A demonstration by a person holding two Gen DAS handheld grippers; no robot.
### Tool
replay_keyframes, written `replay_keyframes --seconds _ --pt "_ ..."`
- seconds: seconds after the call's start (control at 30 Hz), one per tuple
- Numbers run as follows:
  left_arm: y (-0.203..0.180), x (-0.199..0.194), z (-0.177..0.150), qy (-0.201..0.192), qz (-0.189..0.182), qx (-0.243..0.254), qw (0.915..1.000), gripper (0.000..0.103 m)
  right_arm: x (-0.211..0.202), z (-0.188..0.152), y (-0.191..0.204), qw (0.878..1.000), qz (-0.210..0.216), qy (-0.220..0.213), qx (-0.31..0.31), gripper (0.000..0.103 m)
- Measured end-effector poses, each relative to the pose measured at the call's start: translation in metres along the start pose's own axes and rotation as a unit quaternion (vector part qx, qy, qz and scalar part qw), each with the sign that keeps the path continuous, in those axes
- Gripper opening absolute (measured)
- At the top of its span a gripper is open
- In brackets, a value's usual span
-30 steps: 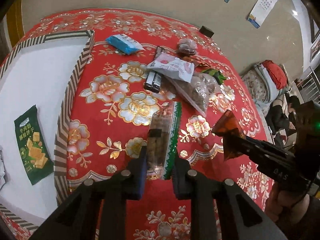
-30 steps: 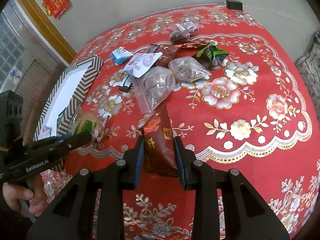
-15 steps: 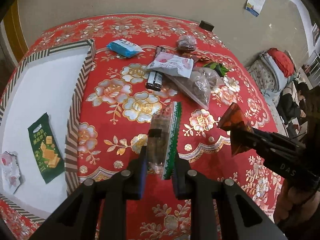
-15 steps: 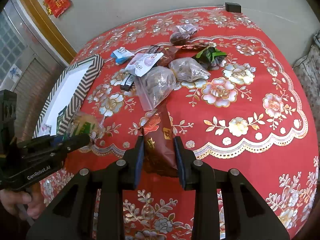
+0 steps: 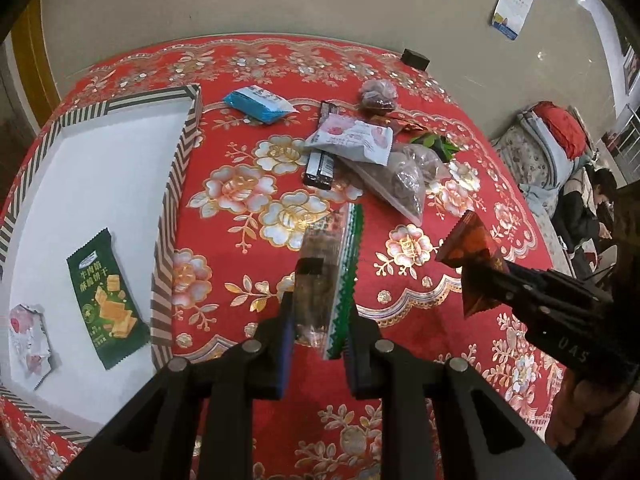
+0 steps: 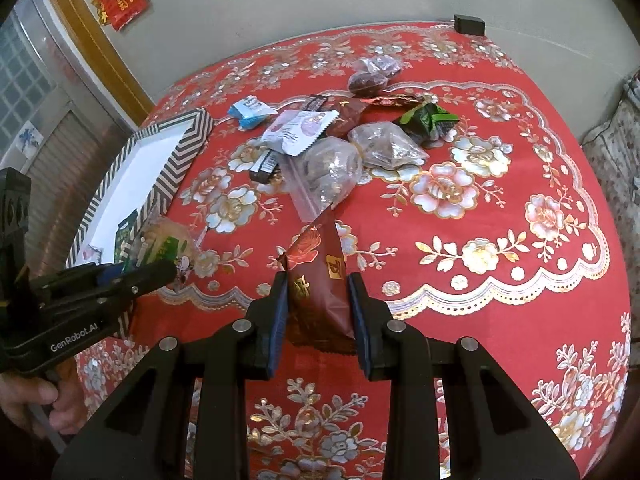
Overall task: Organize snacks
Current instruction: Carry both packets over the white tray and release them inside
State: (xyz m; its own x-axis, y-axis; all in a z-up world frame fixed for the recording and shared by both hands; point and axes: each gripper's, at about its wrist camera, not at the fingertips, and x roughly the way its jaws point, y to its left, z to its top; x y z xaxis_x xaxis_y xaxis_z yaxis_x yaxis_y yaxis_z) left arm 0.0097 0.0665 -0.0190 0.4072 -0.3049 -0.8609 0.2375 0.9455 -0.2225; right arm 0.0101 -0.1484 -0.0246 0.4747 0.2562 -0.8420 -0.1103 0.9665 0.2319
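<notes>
Left wrist view: left gripper (image 5: 320,316) was clamped on a clear packet with a green zigzag edge (image 5: 326,276), held up off the red floral tablecloth (image 5: 248,208). Landmark = the striped-rim tray (image 5: 176,184). Packet sat off the tray's right side, over the cloth, not touching it. Inside the tray: a green cracker packet (image 5: 105,300) flat on the white floor near the right wall, and a white-and-pink packet (image 5: 30,336) beside it at the frame's left edge. Right of the tray's far corner lay a blue packet (image 5: 258,103). Further right, a loose pile: white packet with pink print (image 5: 352,140) resting on a black bar wrapper (image 5: 319,166) and a clear bag of brown pieces (image 5: 404,180). Right gripper (image 5: 472,276) was in frame well right of the tray, pinching a dark red packet (image 5: 470,252).

Right wrist view: right gripper (image 6: 316,308) was squeezed onto the dark red packet (image 6: 320,280), gold print showing, lifted above the cloth (image 6: 480,200). Tray (image 6: 176,160) sat far left. Left gripper (image 6: 156,272) hung at the tray's near corner, pinching its clear packet (image 6: 164,244). The pile lay right of the tray's far end: blue packet (image 6: 250,111), white-pink packet (image 6: 298,130), two clear bags (image 6: 360,156), a green wrapper (image 6: 430,120).
</notes>
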Motion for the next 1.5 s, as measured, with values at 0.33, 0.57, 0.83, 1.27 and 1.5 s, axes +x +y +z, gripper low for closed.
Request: replay_keyframes --seconds 0.33,0.57,0.83,1.27,1.5 --pt "0.017 -0.027 0.011 -0.04 -0.019 -0.003 0.999 0.023 0.0 0.005 0.024 1.0 0.0 -0.007 -0.009 0.028" --pt "0.059 -0.04 0.015 -0.057 -0.007 -0.04 0.9975 0.023 0.007 0.011 0.051 1.0 0.002 -0.01 -0.017 0.028" --pt "0.111 -0.049 0.014 -0.065 0.012 -0.077 0.9949 0.023 0.022 0.025 0.091 0.999 0.013 -0.008 -0.034 0.028" --pt "0.182 -0.052 0.006 -0.07 0.062 -0.119 0.9885 0.023 0.057 0.066 0.189 0.994 0.059 -0.007 -0.092 0.028" --pt "0.199 -0.043 0.003 -0.061 0.078 -0.119 0.988 0.023 0.094 0.079 0.23 0.99 0.072 0.015 -0.12 0.028"
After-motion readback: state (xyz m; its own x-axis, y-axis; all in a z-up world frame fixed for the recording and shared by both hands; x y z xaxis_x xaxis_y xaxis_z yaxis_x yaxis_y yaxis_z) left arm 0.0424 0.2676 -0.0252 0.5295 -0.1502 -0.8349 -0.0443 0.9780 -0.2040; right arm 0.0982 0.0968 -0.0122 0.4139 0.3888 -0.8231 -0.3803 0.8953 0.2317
